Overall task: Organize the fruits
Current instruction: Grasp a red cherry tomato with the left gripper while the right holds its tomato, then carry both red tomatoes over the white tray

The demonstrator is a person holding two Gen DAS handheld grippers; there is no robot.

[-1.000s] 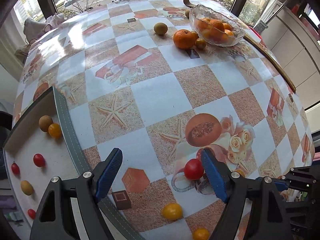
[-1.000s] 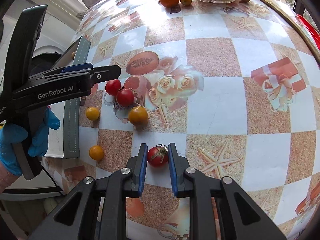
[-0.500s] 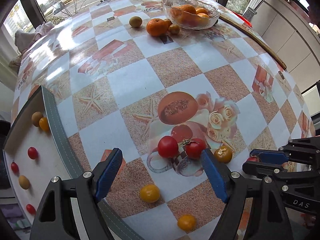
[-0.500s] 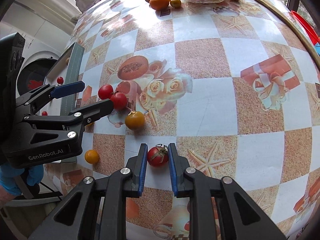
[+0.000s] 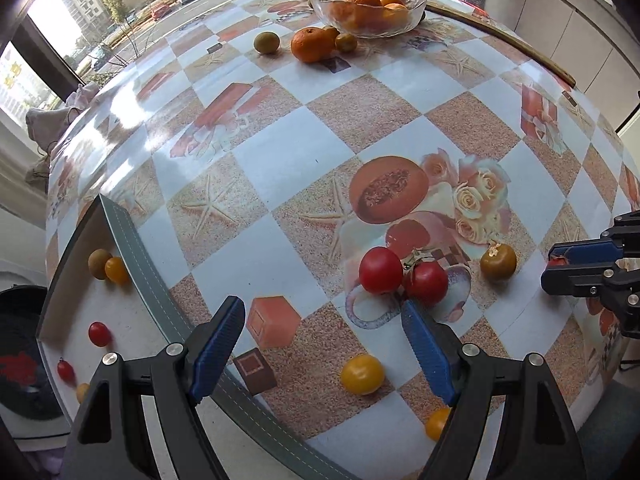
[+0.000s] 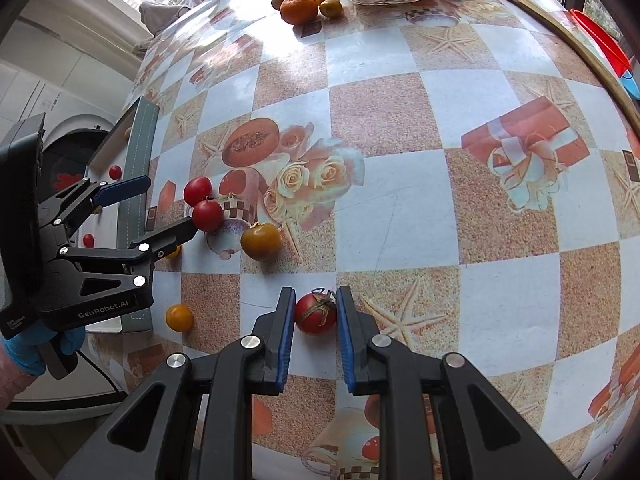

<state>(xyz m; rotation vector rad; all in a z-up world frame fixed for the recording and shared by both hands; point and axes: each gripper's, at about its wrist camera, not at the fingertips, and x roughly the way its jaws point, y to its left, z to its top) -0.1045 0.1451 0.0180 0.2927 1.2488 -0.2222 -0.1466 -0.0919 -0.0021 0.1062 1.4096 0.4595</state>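
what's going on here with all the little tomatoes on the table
A person holds a gripper in each hand and is sorting fruit. The right gripper is shut on a red cherry tomato. The left gripper is open above two red tomatoes that touch each other; it holds nothing. Several small fruits already lie in the tray at the table's edge, and yellow ones are loose on the tablecloth.

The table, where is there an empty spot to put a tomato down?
The wide checked stretch of the table between the glass bowl and the printed melon is bare. So is the side by the printed gift box in the right wrist view. It is crowded near the red tomatoes, the yellow tomato and the tray.
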